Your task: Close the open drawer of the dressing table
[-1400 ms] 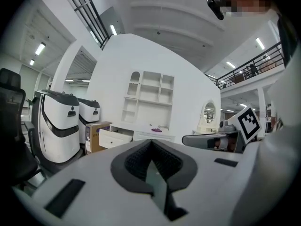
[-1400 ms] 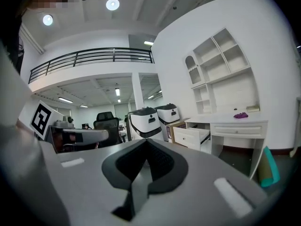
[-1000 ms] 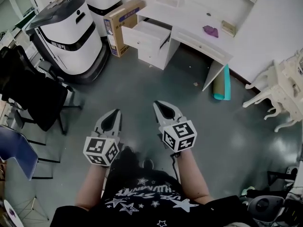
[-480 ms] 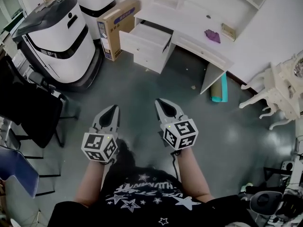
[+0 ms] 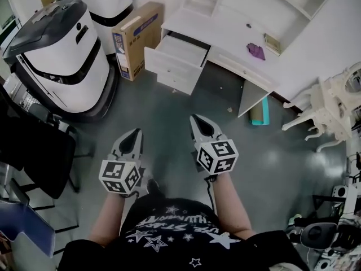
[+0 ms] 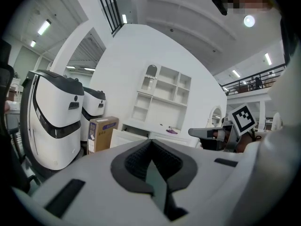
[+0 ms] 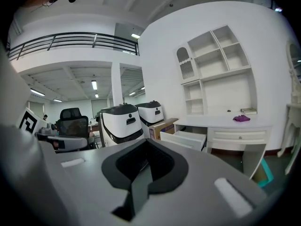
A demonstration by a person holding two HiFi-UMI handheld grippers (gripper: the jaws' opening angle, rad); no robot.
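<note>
The white dressing table [image 5: 225,24] stands against the far wall, with its top left drawer [image 5: 179,51] pulled out and empty; the same drawer [image 7: 184,139] shows in the right gripper view. My left gripper [image 5: 134,135] and right gripper [image 5: 198,122] are held side by side over the grey floor, well short of the drawer and pointing toward it. Both have their jaws together with nothing between them. In the left gripper view the drawer front [image 6: 126,138] lies beyond the shut left gripper [image 6: 151,142]; the right gripper [image 7: 146,142] is likewise shut.
Two large white machines [image 5: 65,49] and a cardboard box [image 5: 134,35] stand left of the drawer. A purple cloth [image 5: 255,51] lies on the tabletop. A teal roll [image 5: 260,112] leans by the table leg. White ornate furniture [image 5: 333,109] is at right, black chairs [image 5: 34,145] at left.
Both grippers and the person have moved forward across the floor toward the dressing table; the drawer now sits closer and more central. Jaws stayed shut.
</note>
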